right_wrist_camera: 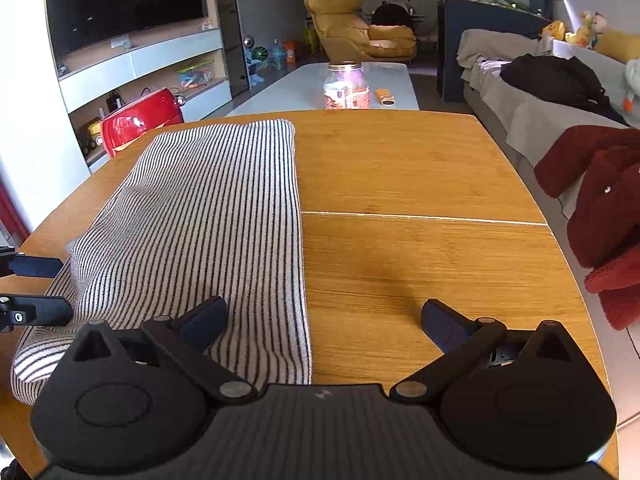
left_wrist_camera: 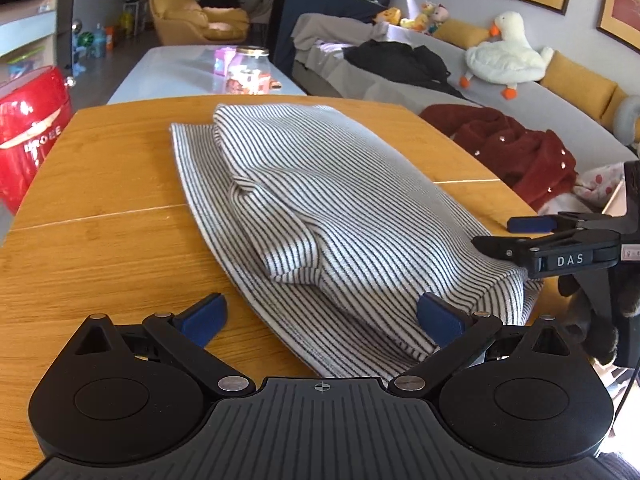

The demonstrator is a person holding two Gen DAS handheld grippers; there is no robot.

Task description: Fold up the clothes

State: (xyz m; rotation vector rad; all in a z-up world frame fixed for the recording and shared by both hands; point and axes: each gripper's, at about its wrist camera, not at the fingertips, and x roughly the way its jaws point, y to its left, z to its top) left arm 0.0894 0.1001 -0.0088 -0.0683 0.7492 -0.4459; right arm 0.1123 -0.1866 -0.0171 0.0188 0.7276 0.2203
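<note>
A black-and-white striped garment [left_wrist_camera: 320,208] lies folded into a long bundle on the wooden table [left_wrist_camera: 104,184], with a sleeve lying on top. My left gripper [left_wrist_camera: 320,316] is open at its near end, fingers on either side of the hem. My right gripper [right_wrist_camera: 324,320] is open over the garment's near right edge [right_wrist_camera: 224,216], its left finger above the cloth and its right finger above bare wood. The right gripper also shows in the left wrist view [left_wrist_camera: 520,232] at the garment's right side. The left gripper's fingers [right_wrist_camera: 36,268] show at the left edge of the right wrist view.
A red fleece garment [left_wrist_camera: 516,148] lies on the grey sofa [left_wrist_camera: 440,92] to the right of the table. A red appliance [left_wrist_camera: 28,128] stands to the left. A glass jar [right_wrist_camera: 346,86] sits on the white coffee table [right_wrist_camera: 304,80] beyond.
</note>
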